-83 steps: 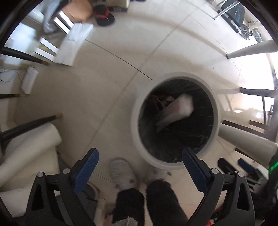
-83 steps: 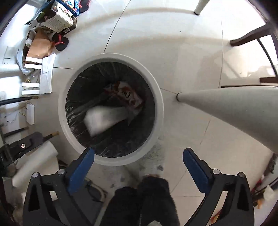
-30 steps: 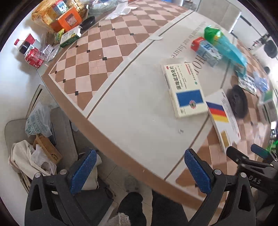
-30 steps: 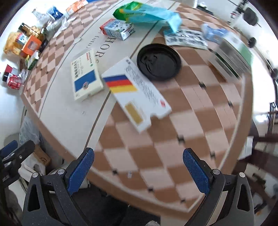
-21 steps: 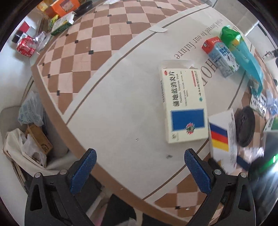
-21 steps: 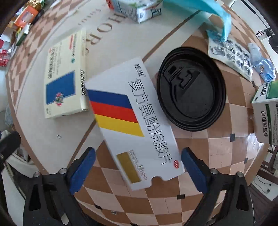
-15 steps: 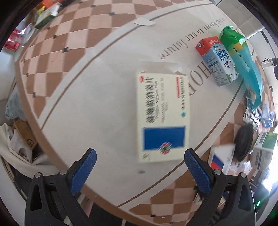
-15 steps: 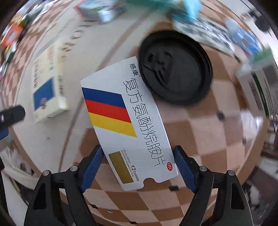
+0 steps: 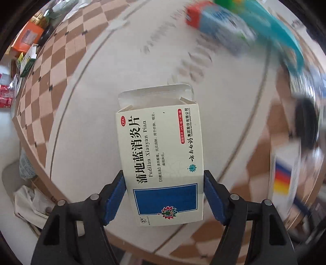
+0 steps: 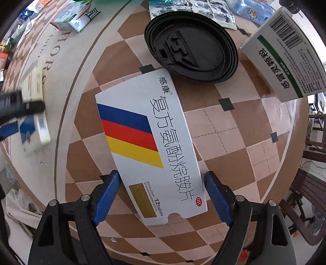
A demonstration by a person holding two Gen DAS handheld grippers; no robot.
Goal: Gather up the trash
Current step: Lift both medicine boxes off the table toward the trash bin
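Observation:
In the left wrist view a cream medicine box with a blue panel and an open end flap lies on the table. My left gripper is shut on its near end, both blue pads against its sides. In the right wrist view a flat white medicine box with blue, red and yellow stripes lies on the checkered table. My right gripper straddles its near end; the left pad touches its edge and a small gap shows at the right pad. The left gripper and cream box also show in the right wrist view, blurred.
A black plastic lid lies just beyond the striped box. A green-and-white box stands at the far right, a milk carton and foil packets farther back. The table edge runs close below the grippers.
Both grippers came up from over the trash bin to the table. The left closed its pads onto the cream box; the right moved in and narrowed around the striped box.

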